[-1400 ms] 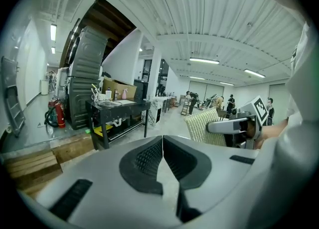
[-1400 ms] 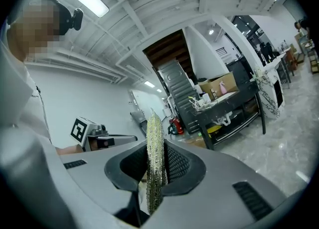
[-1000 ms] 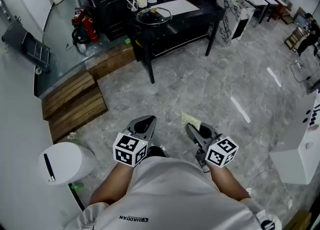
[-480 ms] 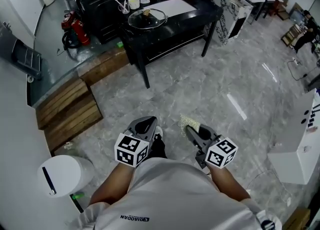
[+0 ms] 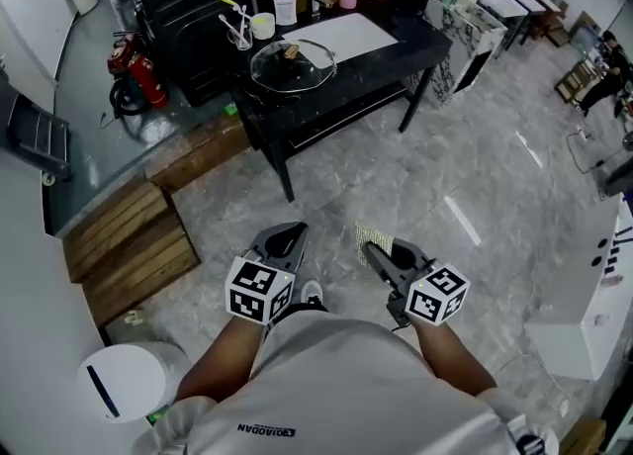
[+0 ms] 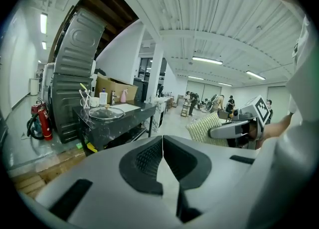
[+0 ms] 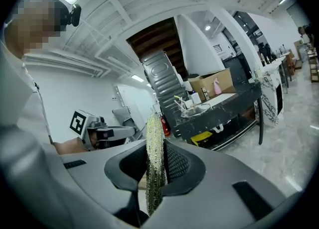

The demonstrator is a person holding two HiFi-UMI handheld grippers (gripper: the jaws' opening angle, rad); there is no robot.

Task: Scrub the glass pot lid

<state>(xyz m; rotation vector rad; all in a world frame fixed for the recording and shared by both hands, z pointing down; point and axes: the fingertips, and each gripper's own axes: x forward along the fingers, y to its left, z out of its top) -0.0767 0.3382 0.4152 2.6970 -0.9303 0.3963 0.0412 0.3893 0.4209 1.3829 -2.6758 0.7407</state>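
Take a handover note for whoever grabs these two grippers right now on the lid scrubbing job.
Left gripper: jaws together, nothing between them.
Right gripper: shut on the scrub pad.
Glass pot lid: lying on the black table, across the floor ahead of both grippers, with nothing touching it.
Done: pad is in the gripper.
Left: walk to the table, probably steady the lid with the left gripper, then scrub it.

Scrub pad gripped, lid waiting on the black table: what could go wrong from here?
The glass pot lid lies loose near the table's edge; the left hand-held gripper is shut and empty, so scrubbing might slide it off.
The right hand-held gripper pinches the scrub pad edge-on; it may fold or slip under pressure.
The cup of utensils beside the lid could get knocked.
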